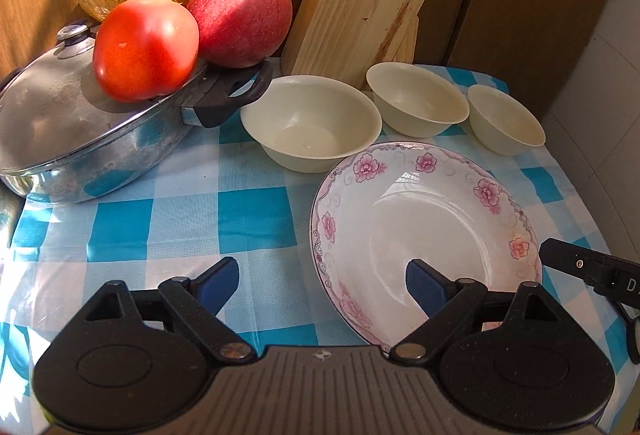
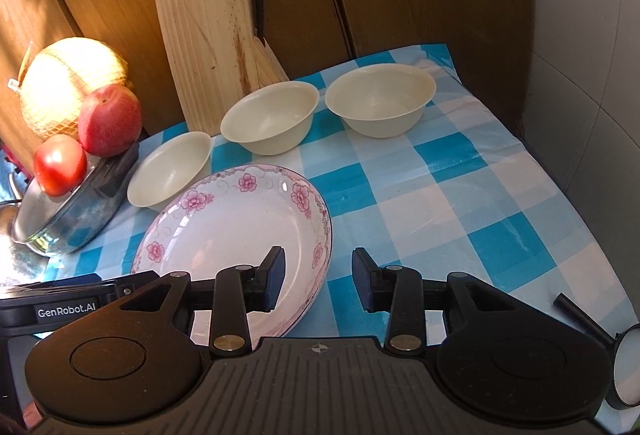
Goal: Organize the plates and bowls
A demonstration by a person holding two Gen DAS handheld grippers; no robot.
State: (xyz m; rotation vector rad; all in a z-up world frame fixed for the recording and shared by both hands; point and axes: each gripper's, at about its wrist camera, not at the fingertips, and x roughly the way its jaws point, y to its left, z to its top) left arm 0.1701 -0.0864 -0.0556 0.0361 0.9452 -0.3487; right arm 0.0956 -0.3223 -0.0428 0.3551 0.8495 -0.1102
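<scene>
Plate (image 1: 436,219), three bowls (image 1: 312,123), checked cloth (image 2: 460,195)

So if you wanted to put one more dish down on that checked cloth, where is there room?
Right of the floral plate, the checked cloth lies bare toward the wall. A smaller bare patch sits between the pot and the plate. The back is crowded: three cream bowls before the knife block.

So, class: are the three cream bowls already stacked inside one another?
No: the three cream bowls stand apart in a row on the checked cloth.
</scene>
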